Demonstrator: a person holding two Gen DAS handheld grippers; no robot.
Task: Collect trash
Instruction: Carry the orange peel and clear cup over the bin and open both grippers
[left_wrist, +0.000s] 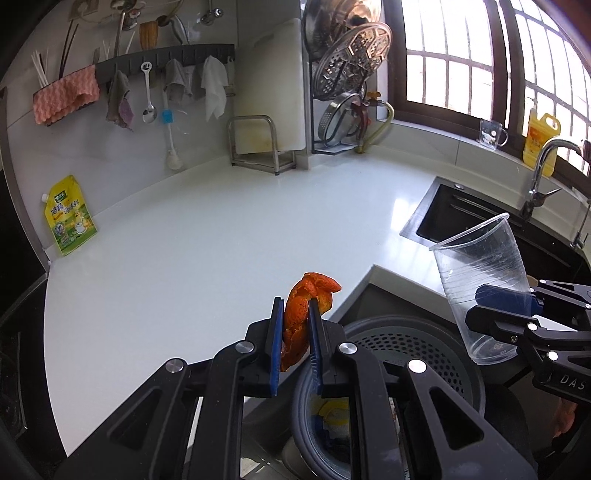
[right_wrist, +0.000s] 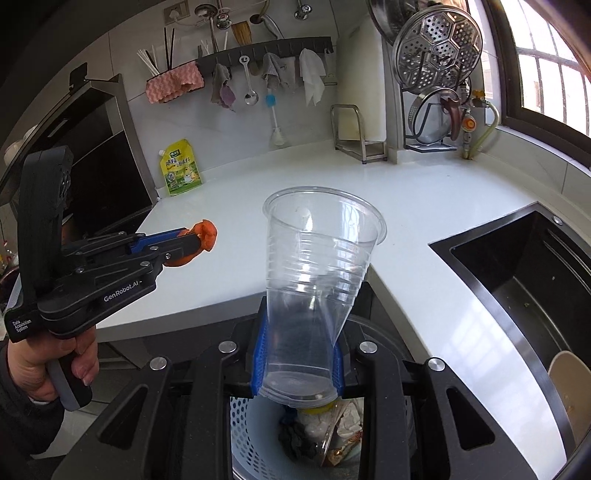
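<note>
Above the perforated trash bin (right_wrist: 258, 424) off the worktop (left_wrist: 184, 240) edge, the left tongs (left_wrist: 295, 343) pinch limp, light orange peel (left_wrist: 306, 306) mid-strip, while the right tongs (right_wrist: 299, 363) squeeze a thin, crushable clear plastic cup (right_wrist: 314, 280) near its base.

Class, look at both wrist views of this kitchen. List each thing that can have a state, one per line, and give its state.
Left gripper: shut on the orange peel.
Right gripper: shut on the plastic cup.
Plastic cup: empty, tilted, squeezed near its base.
Bin: open, trash already inside.
Sink: no water running, a bowl in it.
Detergent pouch: upright, capped.
</note>
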